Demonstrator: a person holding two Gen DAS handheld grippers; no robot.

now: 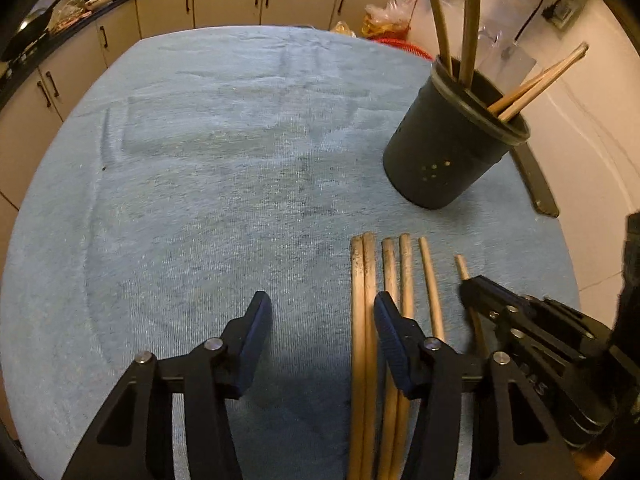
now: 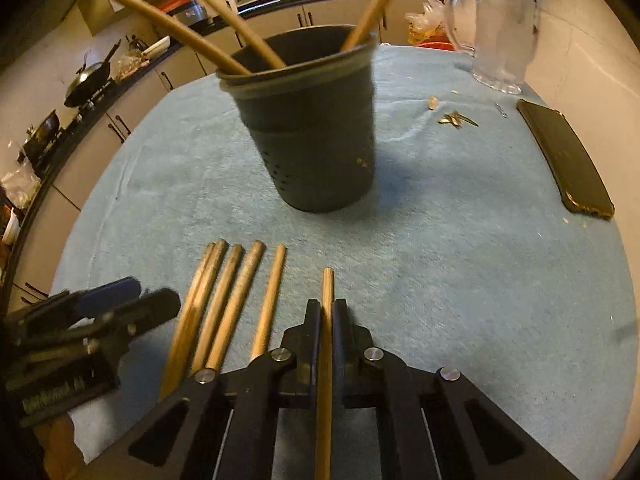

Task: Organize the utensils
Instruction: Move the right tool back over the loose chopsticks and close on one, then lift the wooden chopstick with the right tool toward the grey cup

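Right gripper: pinching one wooden stick along its length, jaws pressed against both sides, the stick's tip poking out ahead toward the holder.
Left gripper: spread wide and holding nothing, low over the cloth, its right finger lying across the row of sticks.
Held stick: thin, light and stiff by the look of it; smooth round wood may roll or swivel in the pads, so a hold nearer the middle than the tip seems safer.
Loose sticks: five more lie side by side on the cloth on the near side of the holder, left of the held one, some touching; the two leftmost look darker and worn.
Cloth: soft blue towel, which should keep the sticks from rolling but leaves little gap under them for a finger.
Holder: dark cup with small holes, upright beyond the row, already carrying several sticks that lean on its rim; probably light enough to tip if knocked.
Phone: flat, right of the holder.
Glass jug: beyond the holder to the right, fragile.
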